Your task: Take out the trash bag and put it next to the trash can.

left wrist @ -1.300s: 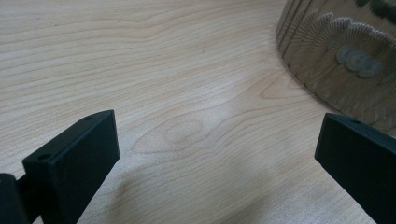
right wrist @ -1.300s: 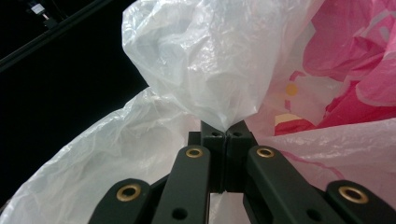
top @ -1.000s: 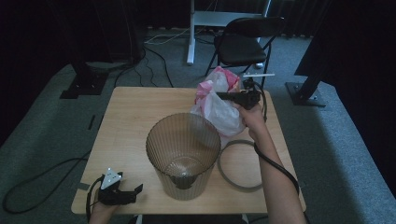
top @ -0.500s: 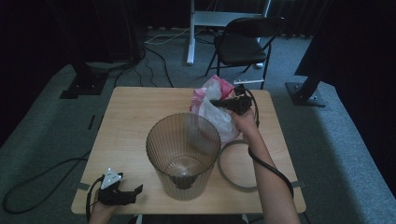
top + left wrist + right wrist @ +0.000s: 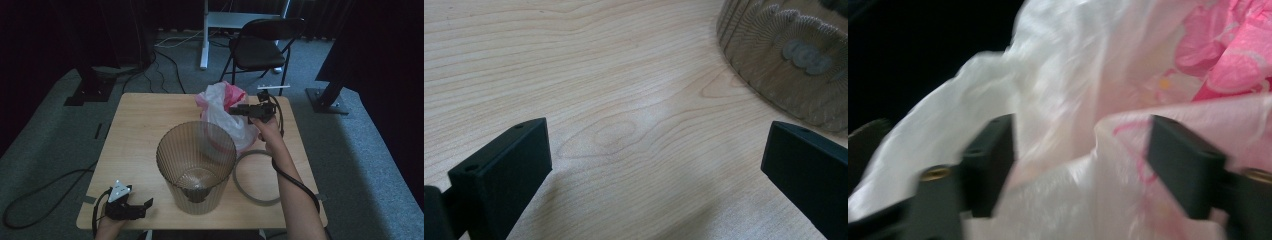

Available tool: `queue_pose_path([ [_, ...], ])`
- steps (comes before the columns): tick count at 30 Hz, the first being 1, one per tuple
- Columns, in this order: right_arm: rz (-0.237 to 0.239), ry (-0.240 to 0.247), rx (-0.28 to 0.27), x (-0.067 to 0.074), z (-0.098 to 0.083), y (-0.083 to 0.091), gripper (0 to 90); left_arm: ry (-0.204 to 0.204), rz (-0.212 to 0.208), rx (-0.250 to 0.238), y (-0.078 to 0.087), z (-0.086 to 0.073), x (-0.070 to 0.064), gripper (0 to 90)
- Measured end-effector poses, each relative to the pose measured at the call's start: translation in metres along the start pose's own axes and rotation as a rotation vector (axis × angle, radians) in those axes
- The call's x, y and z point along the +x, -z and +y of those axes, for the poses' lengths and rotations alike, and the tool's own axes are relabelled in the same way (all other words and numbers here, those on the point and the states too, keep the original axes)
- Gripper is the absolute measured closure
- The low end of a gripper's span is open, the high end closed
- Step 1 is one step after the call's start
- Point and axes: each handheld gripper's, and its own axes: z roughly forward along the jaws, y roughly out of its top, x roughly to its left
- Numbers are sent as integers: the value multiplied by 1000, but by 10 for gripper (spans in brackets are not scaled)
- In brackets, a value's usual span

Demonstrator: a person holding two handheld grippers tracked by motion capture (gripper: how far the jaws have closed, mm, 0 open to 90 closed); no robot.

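Dark floor and a folding chair (image 5: 260, 47) surround the worktop (image 5: 145, 130), where the plastic bag (image 5: 225, 117), just released behind the ribbed bin (image 5: 196, 165), lies between the right gripper (image 5: 239, 111) fingers, now wide, presumably for regripping, while the left gripper (image 5: 142, 206) is rested open-fingered.

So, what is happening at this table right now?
A person works with two tools at a wooden table. The right tool has just been opening its jaws, with the crumpled white and pink plastic bag between them. The left tool rests open, beside the ribbed translucent bin. A grey ring lies nearby.
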Motion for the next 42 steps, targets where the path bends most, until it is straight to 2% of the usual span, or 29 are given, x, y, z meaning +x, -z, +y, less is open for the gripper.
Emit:
queue_pose_path([
  [4,12,-9,-11,-1,-2,5,191,-1,-1,2,0,0,0,0],
  [7,-3,-1,0,0,-3,6,191,1,-3,1,0,0,0,0],
  [12,-8,7,-47,4,-4,16,190,0,-2,4,0,0,0,0],
  [18,-21,15,-64,6,-5,29,189,-14,2,22,-2,0,-2,0],
  [25,-40,10,-116,4,-10,46,182,-2,2,22,-1,0,-1,0],
  [34,-93,20,-108,1,-22,60,182,4,-3,19,-1,0,0,0],
  [39,-139,27,-108,1,-30,66,182,6,-4,18,-1,0,0,0],
  [41,-139,22,-99,1,-34,68,188,6,-5,16,-1,0,0,0],
  [42,-112,0,-86,-2,-37,69,187,6,-5,16,-1,0,0,0],
])
